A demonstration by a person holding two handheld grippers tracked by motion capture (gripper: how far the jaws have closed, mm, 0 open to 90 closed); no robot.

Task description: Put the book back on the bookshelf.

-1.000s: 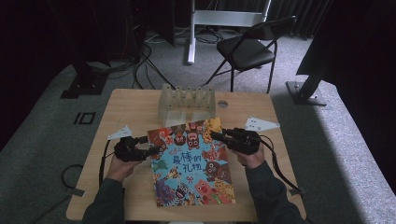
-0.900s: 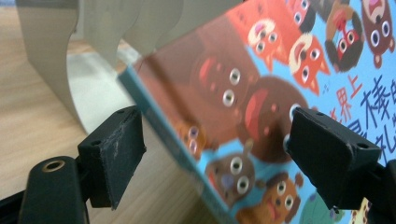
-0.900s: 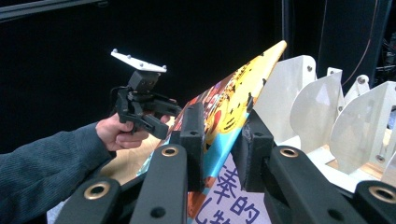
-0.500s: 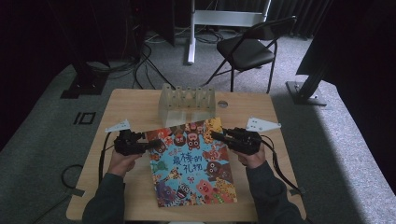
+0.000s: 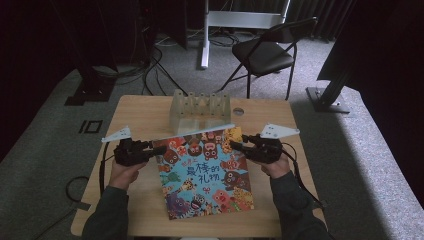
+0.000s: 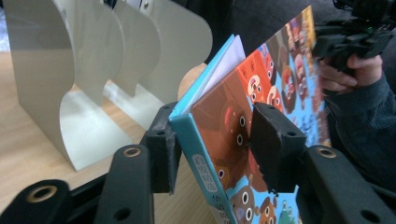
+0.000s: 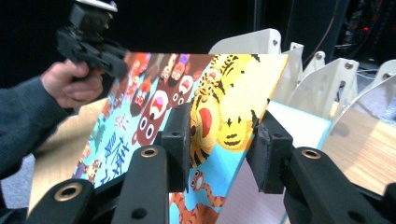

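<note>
At the centre of the high view lies the book (image 5: 207, 172), its bright animal cover up, on the table (image 5: 145, 115); its far edge stands lifted off the wood, with pale pages showing beneath the raised cover. Left of it in that view, the left gripper (image 5: 161, 150) meets the book's upper left corner. From the left gripper view, the book (image 6: 233, 116) stands between the two black jaws, spine and cover corner in the gap; both pads look to touch it, one on the back and one on the cover. These jaws have just been closing, and they grip the book. At the right of the high view, the right gripper (image 5: 234, 145) reaches the book's upper right corner. From the right gripper view, the cover (image 7: 219, 112) with its tiger picture runs between the jaws, close against the left pad, while a sliver of space shows at the right pad; these jaws have just been opening, and I cannot tell whether they press on the cover. Beyond the book, at the upper middle of the high view, stands the cream rack (image 5: 200, 107) with its upright dividers, just behind the lifted edge. Behind the table, at the upper right, sits a black chair (image 5: 265, 55) on grey carpet.
</note>
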